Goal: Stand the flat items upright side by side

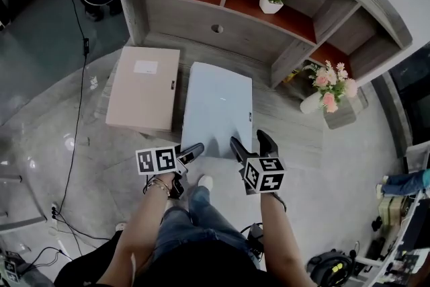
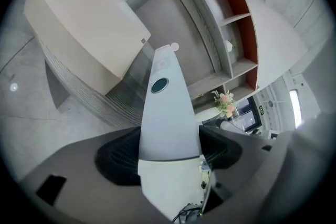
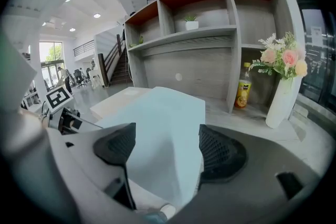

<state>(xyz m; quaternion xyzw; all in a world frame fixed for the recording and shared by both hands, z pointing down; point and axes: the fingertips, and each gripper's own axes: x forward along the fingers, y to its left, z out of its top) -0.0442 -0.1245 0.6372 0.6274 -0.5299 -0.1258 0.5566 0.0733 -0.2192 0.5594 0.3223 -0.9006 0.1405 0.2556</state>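
A pale blue file box [image 1: 218,104] lies flat on the grey desk [image 1: 282,111], with a beige file box [image 1: 142,87] flat beside it on the left. My left gripper [image 1: 193,150] is at the blue box's near left corner. Its pads press both sides of the narrow spine [image 2: 167,113], which fills the gap between them. My right gripper [image 1: 252,143] is at the near right corner. Its jaws stand wide apart, with the corner of the blue box [image 3: 163,139] between them, and the pads do not clearly press on it.
A shelf unit [image 1: 269,10] rises at the back of the desk, holding a small potted plant [image 1: 271,1]. At the right stand a vase of flowers [image 1: 329,87] and a yellow bottle [image 3: 242,93]. Cables [image 1: 80,77] trail over the floor on the left.
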